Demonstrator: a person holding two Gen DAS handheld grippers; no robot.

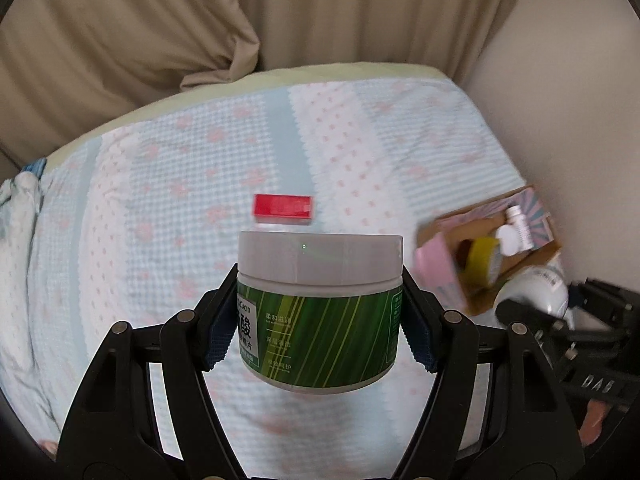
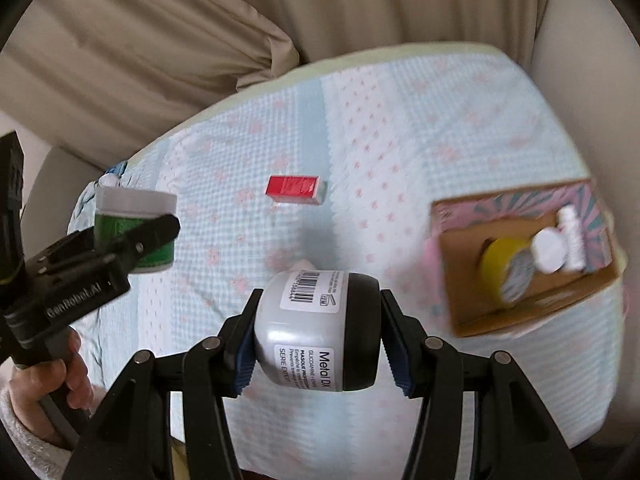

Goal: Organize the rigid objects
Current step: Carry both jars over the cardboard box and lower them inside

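Note:
My left gripper [image 1: 320, 320] is shut on a green jar with a grey lid [image 1: 320, 312] and holds it upright above the bed. The same jar [image 2: 134, 228] and gripper show at the left of the right wrist view. My right gripper [image 2: 318, 340] is shut on a silver-grey jar with a black lid [image 2: 320, 332], held on its side above the bed. A red box [image 1: 283, 209] [image 2: 294, 189] lies on the quilt beyond both. A cardboard box [image 1: 486, 248] [image 2: 524, 260] at the right holds a yellow tape roll [image 2: 500, 268], a white bottle [image 2: 570, 236] and a white cap.
The bed has a light blue and pink quilt [image 1: 160, 200]. Beige curtains [image 1: 160, 40] hang behind it, and a wall [image 1: 560, 100] stands at the right. The cardboard box sits near the bed's right edge.

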